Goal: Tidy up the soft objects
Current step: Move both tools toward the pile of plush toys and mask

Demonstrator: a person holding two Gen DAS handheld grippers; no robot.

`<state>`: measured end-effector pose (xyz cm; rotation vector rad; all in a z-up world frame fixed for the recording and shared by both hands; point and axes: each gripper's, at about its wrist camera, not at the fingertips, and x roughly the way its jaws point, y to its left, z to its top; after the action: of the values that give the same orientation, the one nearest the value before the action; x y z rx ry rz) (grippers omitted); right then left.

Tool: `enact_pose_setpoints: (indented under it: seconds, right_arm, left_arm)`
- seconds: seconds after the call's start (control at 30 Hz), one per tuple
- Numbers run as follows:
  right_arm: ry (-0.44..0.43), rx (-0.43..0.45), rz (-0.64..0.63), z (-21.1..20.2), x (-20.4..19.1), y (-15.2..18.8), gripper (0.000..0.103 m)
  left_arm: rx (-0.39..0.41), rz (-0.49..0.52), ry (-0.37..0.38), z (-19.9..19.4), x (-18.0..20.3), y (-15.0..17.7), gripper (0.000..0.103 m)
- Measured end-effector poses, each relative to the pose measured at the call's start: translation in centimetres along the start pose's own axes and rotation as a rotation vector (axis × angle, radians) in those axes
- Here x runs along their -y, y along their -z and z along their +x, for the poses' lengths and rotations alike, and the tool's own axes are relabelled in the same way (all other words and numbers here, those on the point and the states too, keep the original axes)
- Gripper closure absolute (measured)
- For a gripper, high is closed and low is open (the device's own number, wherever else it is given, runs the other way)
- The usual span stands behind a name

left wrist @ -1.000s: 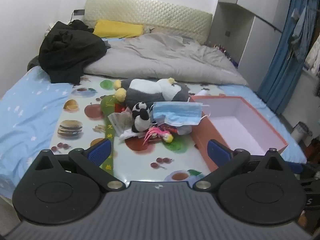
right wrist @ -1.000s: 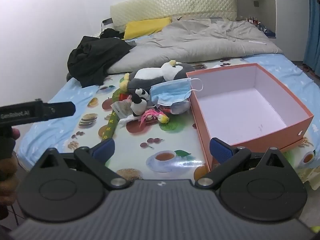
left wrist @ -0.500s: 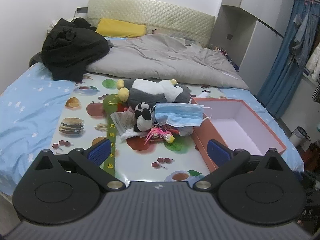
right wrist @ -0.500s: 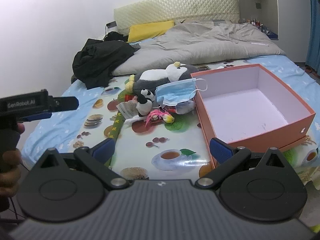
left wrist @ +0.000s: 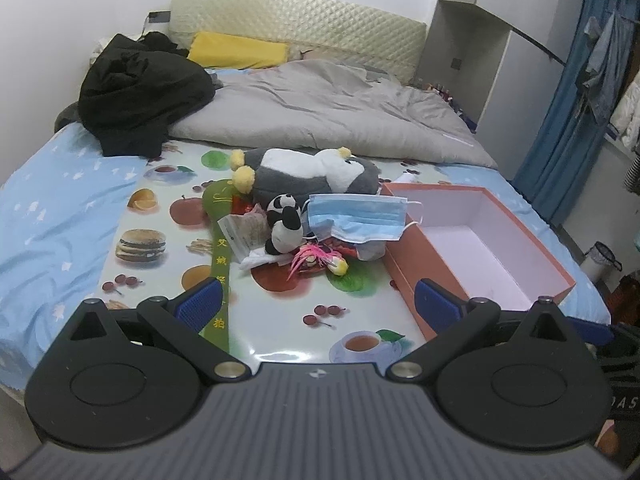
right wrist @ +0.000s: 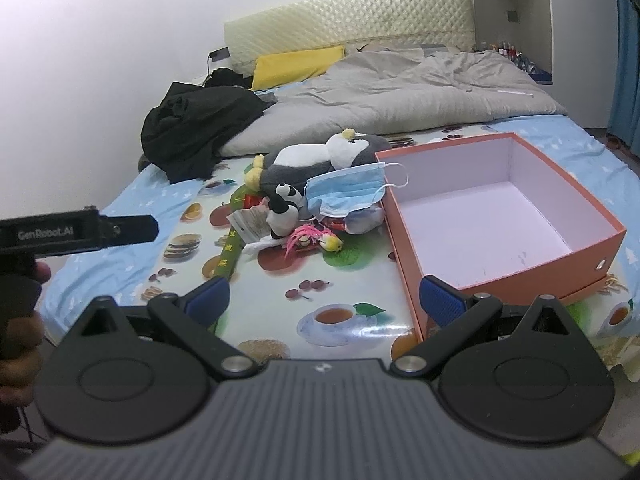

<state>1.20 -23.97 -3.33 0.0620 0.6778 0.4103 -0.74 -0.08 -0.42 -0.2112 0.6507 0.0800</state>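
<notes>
On a fruit-print mat on the bed lies a pile of soft things: a big grey-and-white penguin plush (left wrist: 308, 176) (right wrist: 320, 158), a small panda plush (left wrist: 284, 224) (right wrist: 285, 210), a blue face mask (left wrist: 358, 216) (right wrist: 346, 192) and a pink-haired toy (left wrist: 316, 260) (right wrist: 310, 238). To their right stands an orange box (left wrist: 408, 256) (right wrist: 404, 232), open and empty. My left gripper (left wrist: 318, 306) and right gripper (right wrist: 324, 302) both hover open at the near edge of the mat, holding nothing. The left gripper's black body (right wrist: 76, 232) shows in the right wrist view, with a hand below it.
A long green strip (left wrist: 220, 256) and crumpled paper (left wrist: 246, 228) lie left of the panda. Farther back are a black garment heap (left wrist: 140, 92), a grey duvet (left wrist: 320, 112) and a yellow pillow (left wrist: 236, 50). Blue curtains (left wrist: 568, 120) hang at right.
Both grippers have drawn back and risen slightly, so the pile and the box sit farther off in both views. Nothing on the mat has moved.
</notes>
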Motion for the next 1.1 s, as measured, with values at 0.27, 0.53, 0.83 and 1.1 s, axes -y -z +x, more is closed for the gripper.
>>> enact_pose_setpoints:
  seconds: [0.27,0.53,0.83,1.1]
  right_arm:
    - [0.009,0.004,0.008,0.6,0.3,0.0,0.000]
    - [0.022,0.017,-0.005,0.9,0.5,0.4,0.000]
    - [0.039,-0.005,-0.030,1.1,1.0,2.0,0.000]
    - [0.057,-0.003,-0.048,1.8,0.9,1.8,0.000]
  left_arm:
    - [-0.006,0.007,0.002,0.7,0.2,0.0,0.000]
    - [-0.010,0.002,0.014,1.1,0.4,0.8,0.000]
    - [-0.041,-0.015,0.046,2.2,0.2,3.6,0.000]
    - [-0.058,-0.032,0.044,3.4,-0.8,3.7,0.000]
